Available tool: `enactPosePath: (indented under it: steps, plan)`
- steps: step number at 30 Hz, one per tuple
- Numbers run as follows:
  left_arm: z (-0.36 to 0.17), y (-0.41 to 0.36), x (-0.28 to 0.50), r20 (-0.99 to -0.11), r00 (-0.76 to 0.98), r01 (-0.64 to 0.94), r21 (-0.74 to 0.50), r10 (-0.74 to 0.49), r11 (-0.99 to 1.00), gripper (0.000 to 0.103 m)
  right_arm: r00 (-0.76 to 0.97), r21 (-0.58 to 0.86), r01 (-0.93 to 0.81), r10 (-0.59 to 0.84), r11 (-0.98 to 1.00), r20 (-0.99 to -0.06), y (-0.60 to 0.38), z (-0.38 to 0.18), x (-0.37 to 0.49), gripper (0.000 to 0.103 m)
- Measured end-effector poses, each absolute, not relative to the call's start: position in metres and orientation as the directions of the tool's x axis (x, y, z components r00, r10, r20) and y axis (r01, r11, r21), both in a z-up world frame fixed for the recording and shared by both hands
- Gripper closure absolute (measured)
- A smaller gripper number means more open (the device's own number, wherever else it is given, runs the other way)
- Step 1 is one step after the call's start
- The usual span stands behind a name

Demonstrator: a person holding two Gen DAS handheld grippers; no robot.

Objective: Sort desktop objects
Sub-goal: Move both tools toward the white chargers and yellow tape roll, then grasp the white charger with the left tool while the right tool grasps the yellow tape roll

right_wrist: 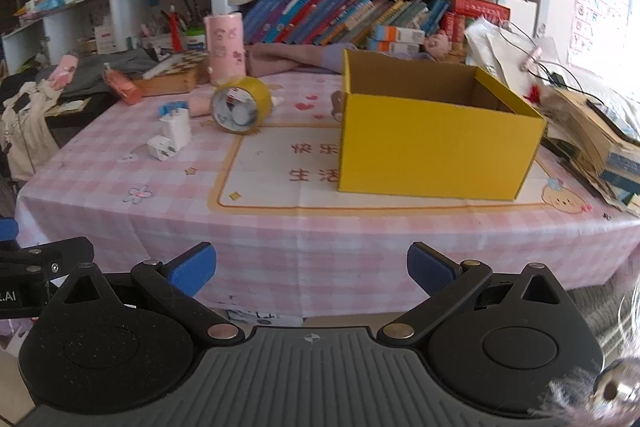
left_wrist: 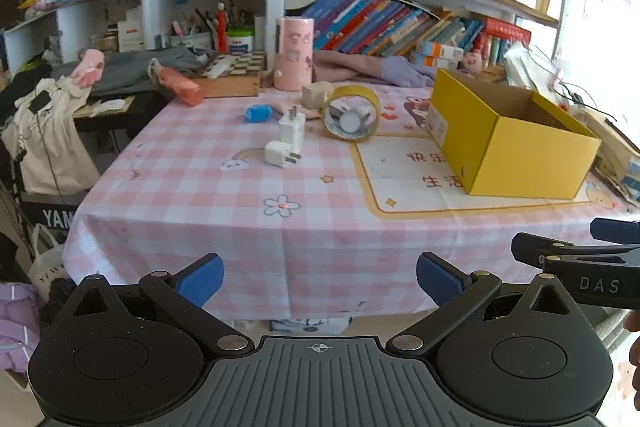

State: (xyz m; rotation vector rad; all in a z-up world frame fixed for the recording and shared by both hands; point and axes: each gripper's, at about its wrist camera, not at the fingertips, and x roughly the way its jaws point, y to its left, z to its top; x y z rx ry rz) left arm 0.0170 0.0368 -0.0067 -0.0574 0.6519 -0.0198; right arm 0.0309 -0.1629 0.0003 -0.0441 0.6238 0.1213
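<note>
the yellow box (right_wrist: 436, 151) sits open on the pink checked tablecloth (right_wrist: 280, 227), off to the right. the tape roll (left_wrist: 351, 113), two white plugs (left_wrist: 290, 139) and a small blue thing (left_wrist: 258, 114) lie well apart from it on the left. the left gripper (left_wrist: 320, 281) and right gripper (right_wrist: 312, 271) are both wide open, holding nothing, out in front of the table's near edge.

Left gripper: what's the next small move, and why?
Probably ease the left gripper forward toward the small white charger. Both grippers are open and empty short of the table edge, that charger lies nearest, and the yellow box looks empty.
</note>
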Motion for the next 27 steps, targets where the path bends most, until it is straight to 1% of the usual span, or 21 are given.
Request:
enactPosePath:
  steps: [8,10,14,15,18,19,27]
  plan:
    - [-0.007,0.049,0.019,-0.608,0.794,-0.035,-0.067,-0.013,0.997,0.000,0.800,-0.003,-0.164,0.131,0.986,-0.586,-0.151,0.002,0.041,0.000]
    - [-0.006,0.053,0.019,-0.600,0.800,-0.039,-0.079,-0.016,0.996,0.000,0.799,-0.003,-0.174,0.139,0.985,-0.585,-0.147,0.002,0.044,0.003]
    - [-0.007,0.061,0.020,-0.592,0.806,-0.059,-0.095,-0.009,0.994,0.000,0.790,-0.008,-0.218,0.172,0.976,-0.588,-0.137,0.000,0.050,0.003]
    - [-0.007,0.063,0.020,-0.592,0.806,-0.066,-0.095,-0.003,0.993,0.000,0.788,-0.008,-0.231,0.182,0.973,-0.589,-0.134,-0.001,0.052,0.004]
    - [-0.007,0.069,0.023,-0.583,0.812,-0.090,-0.091,0.020,0.992,0.000,0.772,0.008,-0.273,0.224,0.962,-0.594,-0.127,-0.003,0.058,0.013]
    - [-0.007,0.071,0.024,-0.581,0.813,-0.096,-0.091,0.025,0.991,0.000,0.769,0.008,-0.282,0.231,0.959,-0.596,-0.124,-0.004,0.060,0.015]
    - [-0.014,0.080,0.047,-0.580,0.813,-0.124,-0.088,0.051,0.988,0.000,0.760,0.008,-0.349,0.288,0.937,-0.583,-0.108,-0.006,0.082,0.015]
